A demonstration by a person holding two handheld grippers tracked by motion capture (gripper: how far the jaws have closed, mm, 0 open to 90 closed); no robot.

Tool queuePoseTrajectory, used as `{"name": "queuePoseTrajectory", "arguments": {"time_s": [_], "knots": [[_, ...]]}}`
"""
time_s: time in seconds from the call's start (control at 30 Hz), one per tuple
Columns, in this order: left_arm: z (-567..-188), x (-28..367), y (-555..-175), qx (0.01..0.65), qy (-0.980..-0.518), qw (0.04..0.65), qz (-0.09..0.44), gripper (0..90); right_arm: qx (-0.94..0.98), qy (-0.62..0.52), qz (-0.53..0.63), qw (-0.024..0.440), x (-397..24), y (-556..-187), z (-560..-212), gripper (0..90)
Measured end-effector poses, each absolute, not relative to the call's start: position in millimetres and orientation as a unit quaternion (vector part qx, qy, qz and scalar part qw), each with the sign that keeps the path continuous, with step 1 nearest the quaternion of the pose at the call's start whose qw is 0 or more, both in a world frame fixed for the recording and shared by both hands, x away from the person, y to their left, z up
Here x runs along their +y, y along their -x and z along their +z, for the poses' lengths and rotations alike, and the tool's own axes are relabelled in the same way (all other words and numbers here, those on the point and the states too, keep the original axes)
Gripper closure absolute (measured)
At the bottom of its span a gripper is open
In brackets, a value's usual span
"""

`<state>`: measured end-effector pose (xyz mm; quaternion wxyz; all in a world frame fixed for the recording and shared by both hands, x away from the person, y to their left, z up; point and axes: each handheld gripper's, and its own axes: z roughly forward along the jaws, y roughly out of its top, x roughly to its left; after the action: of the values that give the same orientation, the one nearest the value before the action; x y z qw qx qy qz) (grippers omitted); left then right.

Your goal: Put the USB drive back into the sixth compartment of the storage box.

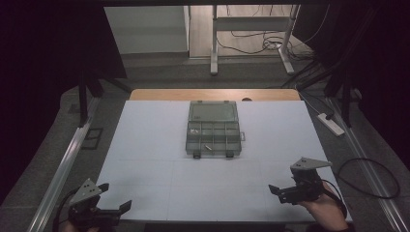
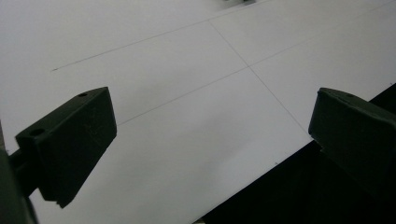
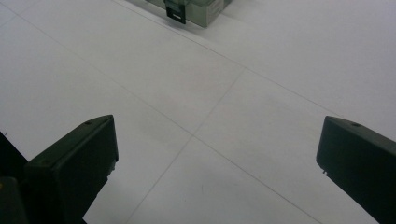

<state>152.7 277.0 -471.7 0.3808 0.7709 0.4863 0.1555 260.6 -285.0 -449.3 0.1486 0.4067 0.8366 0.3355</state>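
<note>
White board (image 1: 159,183) covers the table, with dark floor and cables around it. Nearest you, at the board's near edge and well short of the box, your left gripper (image 1: 112,199) hangs over the left corner, jaws spread wide with nothing between them; the left gripper view shows bare board between both pads. Your right gripper (image 1: 277,191) sits over the near right corner, likewise released and empty, its jaws pointing in toward the box.

Farther out, at the middle of the board, lies the box (image 1: 213,129): a shallow, clear grey organiser with its lid folded back flat on the far side, and two dark latches on the near wall. Its tray is split into small compartments; a small pale part lies in a near one and another in a far left one, too small to identify. In the right gripper view a latch and the box's near corner (image 3: 198,11) show at the top.

Bring both grippers forward together, keep them low and level, and approach the box from its near side so the latches stay in sight.
</note>
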Motion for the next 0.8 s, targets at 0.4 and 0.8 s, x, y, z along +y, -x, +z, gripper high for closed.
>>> {"name": "queuePoseTrajectory", "arguments": {"time_s": [0.4,0.8], "knots": [[-472,277,-153,0.486,-0.772,0.380,0.155,1.0,0.824,-0.430,0.332,0.160,-300,-248,-448,0.0],[-472,277,-153,0.487,-0.772,0.379,0.155,1.1,0.811,-0.451,0.332,0.170,-313,-237,-449,0.0]]}}
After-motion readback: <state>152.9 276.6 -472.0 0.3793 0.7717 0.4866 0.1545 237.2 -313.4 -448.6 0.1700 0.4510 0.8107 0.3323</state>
